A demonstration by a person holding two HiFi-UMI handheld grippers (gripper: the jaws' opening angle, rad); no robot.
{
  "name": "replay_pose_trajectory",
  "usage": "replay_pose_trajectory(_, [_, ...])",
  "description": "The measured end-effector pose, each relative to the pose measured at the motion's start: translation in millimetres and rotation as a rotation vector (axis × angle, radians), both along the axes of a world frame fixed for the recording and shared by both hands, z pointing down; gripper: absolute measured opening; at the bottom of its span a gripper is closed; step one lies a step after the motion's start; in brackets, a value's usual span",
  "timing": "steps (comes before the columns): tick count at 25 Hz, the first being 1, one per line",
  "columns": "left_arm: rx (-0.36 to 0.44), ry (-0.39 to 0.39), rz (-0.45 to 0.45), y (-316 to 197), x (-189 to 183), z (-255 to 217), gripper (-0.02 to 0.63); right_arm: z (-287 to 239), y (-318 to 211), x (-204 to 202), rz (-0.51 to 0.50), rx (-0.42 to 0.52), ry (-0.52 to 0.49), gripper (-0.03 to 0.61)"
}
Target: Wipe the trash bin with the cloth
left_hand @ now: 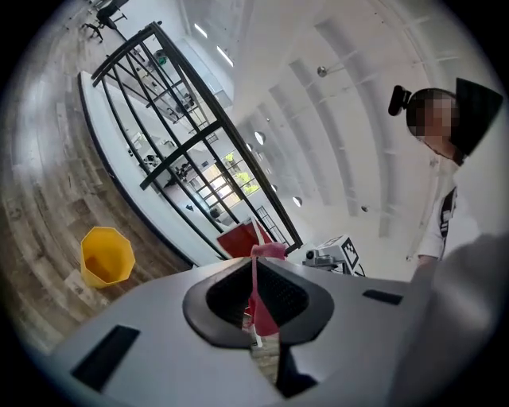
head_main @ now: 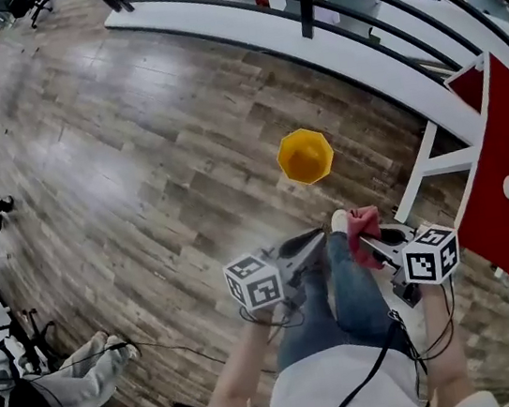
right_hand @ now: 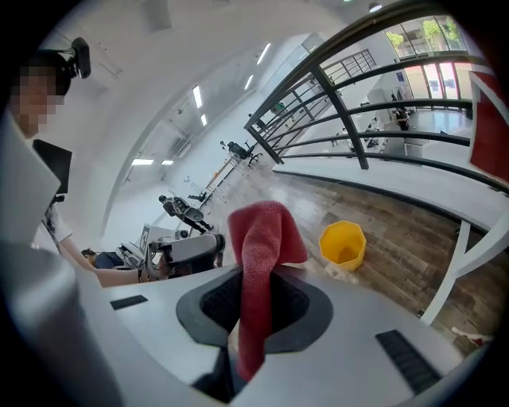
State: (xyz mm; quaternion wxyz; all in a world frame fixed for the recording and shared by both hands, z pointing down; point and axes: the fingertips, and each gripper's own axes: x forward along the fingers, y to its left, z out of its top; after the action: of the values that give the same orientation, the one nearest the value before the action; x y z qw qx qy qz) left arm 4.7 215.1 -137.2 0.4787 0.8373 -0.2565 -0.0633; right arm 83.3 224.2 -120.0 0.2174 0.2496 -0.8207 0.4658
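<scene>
One red cloth (right_hand: 262, 238) clamped in right tongs (right_hand: 253, 306), left tongs (left_hand: 256, 296) closed nearby.

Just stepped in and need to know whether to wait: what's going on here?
A person holds a gripper in each hand. The right gripper is clamped on a red cloth, which hangs through its jaws. The left gripper is shut and looks empty. The yellow trash bin stands upright on the wooden floor ahead, apart from both grippers, so wiping has not begun.
</scene>
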Motion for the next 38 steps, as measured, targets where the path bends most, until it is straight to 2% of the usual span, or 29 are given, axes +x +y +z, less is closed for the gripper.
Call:
replay_pose_trajectory(3, [-0.016, -0.019, -0.006, -20.5, 6.8, 19.9, 0.005, 24.1, -29.8, 7.7, -0.002, -0.021, 0.015, 0.051])
replay_pose_trajectory(8, [-0.019, -0.095, -0.072, -62.9, 1.4, 57.2, 0.006, 65.8, -79.0, 17.7, -0.057, -0.047, 0.057, 0.051])
replay_pose_trajectory(10, [-0.028, -0.128, -0.076, -76.7, 2.0, 79.0, 0.03, 85.2, -94.8, 24.7, -0.066, -0.065, 0.055, 0.051])
replay_pose_trajectory(13, [-0.032, -0.135, -0.062, -91.3, 0.5, 109.1, 0.047, 115.6, -110.6, 30.7, -0.057, -0.089, 0.052, 0.051])
replay_pose_trajectory(19, [0.016, -0.187, 0.048, -114.7, 1.4, 180.4, 0.088, 182.0, -122.0, 32.0, -0.038, -0.108, 0.074, 0.051])
replay_pose_trajectory(23, [-0.011, -0.16, 0.091, -130.7, 0.2, 247.9, 0.11, 233.3, -127.0, 28.9, -0.003, -0.127, 0.067, 0.051])
replay_pose_trajectory(26, [0.0, -0.228, 0.143, -135.9, -4.2, 307.5, 0.121, 273.7, -133.7, 26.9, 0.041, -0.132, 0.047, 0.051])
replay_pose_trajectory(29, [0.06, -0.368, 0.264, -133.6, -8.8, 366.6, 0.146, 312.2, -142.8, 27.0, 0.048, -0.111, 0.044, 0.051])
replay_pose_trajectory(31, [0.143, -0.478, 0.382, -131.8, -11.2, 400.4, 0.149, 332.2, -151.7, 27.1, 0.045, -0.084, 0.032, 0.051])
replay_pose_trajectory(34, [0.314, -0.654, 0.591, -129.0, -13.8, 437.0, 0.153, 352.3, -169.5, 26.9, 0.059, -0.015, 0.001, 0.051])
replay_pose_trajectory(38, [0.577, -0.954, 0.95, -120.0, -13.3, 478.2, 0.152, 365.1, -196.8, 29.8, 0.076, 0.106, -0.029, 0.051])
